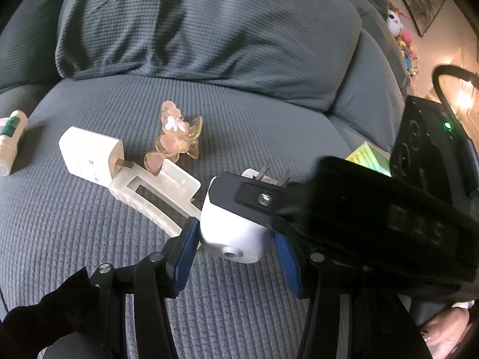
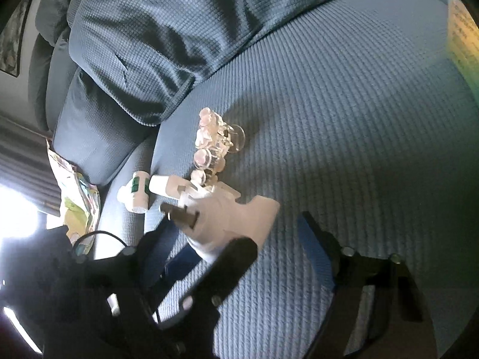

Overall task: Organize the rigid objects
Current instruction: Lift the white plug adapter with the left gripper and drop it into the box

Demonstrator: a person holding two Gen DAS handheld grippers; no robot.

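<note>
Left wrist: left gripper (image 1: 236, 248) jaws clamp charger (image 1: 232, 227).

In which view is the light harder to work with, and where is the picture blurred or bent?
Right wrist view: blown-out white glare at the lower left, the white charger blurred. Left wrist view: even light, sharp charger in the left gripper, the right gripper smeared dark; sofa seat ribs bend near the edges.

Counted items on the sofa seat

There were two white plug adapters (image 1: 232, 233) (image 1: 89, 155), one clear plastic holder (image 1: 158, 191), one pink hair clip (image 1: 176, 137), one small bottle (image 1: 12, 140).
</note>
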